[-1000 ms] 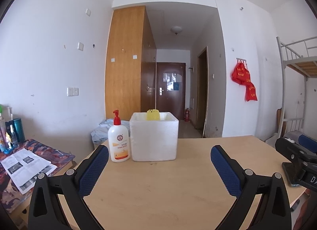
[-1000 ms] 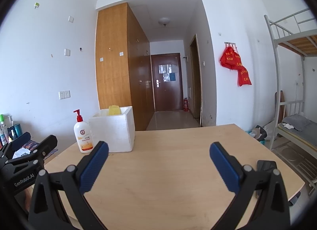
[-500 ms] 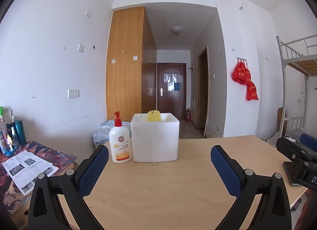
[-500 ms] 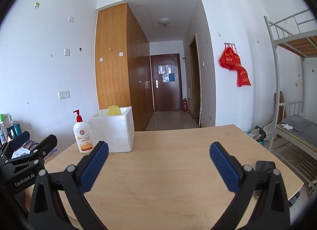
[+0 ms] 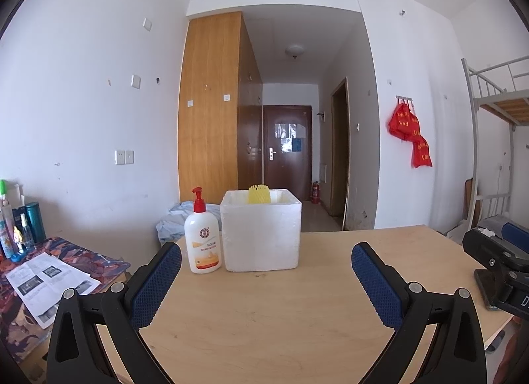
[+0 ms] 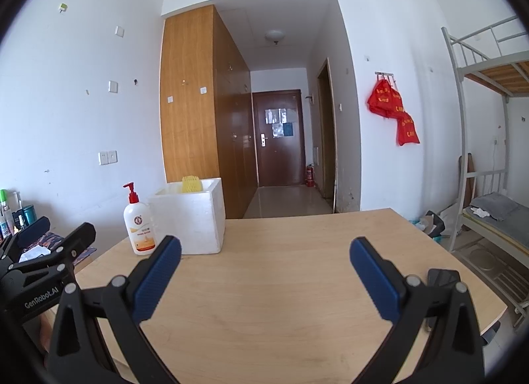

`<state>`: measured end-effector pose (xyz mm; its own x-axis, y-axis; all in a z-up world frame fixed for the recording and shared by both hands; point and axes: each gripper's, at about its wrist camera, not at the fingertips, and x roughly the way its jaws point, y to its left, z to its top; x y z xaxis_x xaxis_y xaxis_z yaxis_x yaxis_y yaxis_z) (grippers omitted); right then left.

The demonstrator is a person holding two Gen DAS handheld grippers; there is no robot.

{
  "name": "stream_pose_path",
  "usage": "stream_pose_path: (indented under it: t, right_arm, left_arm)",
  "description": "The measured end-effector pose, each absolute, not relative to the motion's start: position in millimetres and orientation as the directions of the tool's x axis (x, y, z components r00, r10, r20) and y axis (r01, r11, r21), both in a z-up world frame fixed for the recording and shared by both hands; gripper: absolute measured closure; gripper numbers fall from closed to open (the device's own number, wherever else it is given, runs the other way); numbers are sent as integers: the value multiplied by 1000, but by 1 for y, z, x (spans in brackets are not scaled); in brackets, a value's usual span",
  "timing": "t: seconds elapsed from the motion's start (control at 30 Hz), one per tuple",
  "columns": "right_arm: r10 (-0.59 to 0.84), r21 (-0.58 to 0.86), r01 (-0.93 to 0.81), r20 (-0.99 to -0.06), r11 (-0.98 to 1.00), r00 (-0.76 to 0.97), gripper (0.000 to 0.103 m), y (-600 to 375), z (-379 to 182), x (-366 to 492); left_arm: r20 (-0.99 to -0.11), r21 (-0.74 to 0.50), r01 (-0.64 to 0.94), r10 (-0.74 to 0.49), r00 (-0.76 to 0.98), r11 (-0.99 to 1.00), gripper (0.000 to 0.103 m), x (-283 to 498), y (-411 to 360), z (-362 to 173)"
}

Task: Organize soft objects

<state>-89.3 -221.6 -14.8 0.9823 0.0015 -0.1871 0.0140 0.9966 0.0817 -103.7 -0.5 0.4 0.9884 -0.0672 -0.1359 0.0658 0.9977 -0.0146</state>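
Both claws hang level over the wooden counter [image 5: 264, 311], aimed along it, spread wide and holding nothing. Left claw [image 5: 266, 271] faces a white foam box [image 5: 261, 232] standing at the far left of the counter, with a yellow foam net [image 5: 259, 193] poking above its rim. Touching the box's left side stands a pump bottle [image 5: 202, 238]. Right claw [image 6: 264, 268] hovers beside the left one, further right, well apart from the box.

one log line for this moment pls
left gripper: open, empty | right gripper: open, empty | yellow foam net: in white foam box | pump bottle: left of box
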Motion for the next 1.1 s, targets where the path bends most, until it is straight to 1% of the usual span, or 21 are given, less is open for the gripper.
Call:
stream_pose_path:
  t: [0.5, 0.7, 1.1]
  right_arm:
    - [17, 81, -2, -185, 997, 983, 0, -222, -13, -91]
    - [149, 138, -122, -203, 983, 968, 0, -221, -13, -85]
    - [131, 121, -108, -202, 987, 971, 0, -217, -12, -87]
  left_arm:
    - [-131, -6, 56, -56, 990, 998, 0, -103, 1, 1]
    - [-138, -1, 40, -40, 990, 999, 0, -104, 4, 0]
    - [-137, 4, 37, -36, 990, 999, 0, -105, 2, 1]
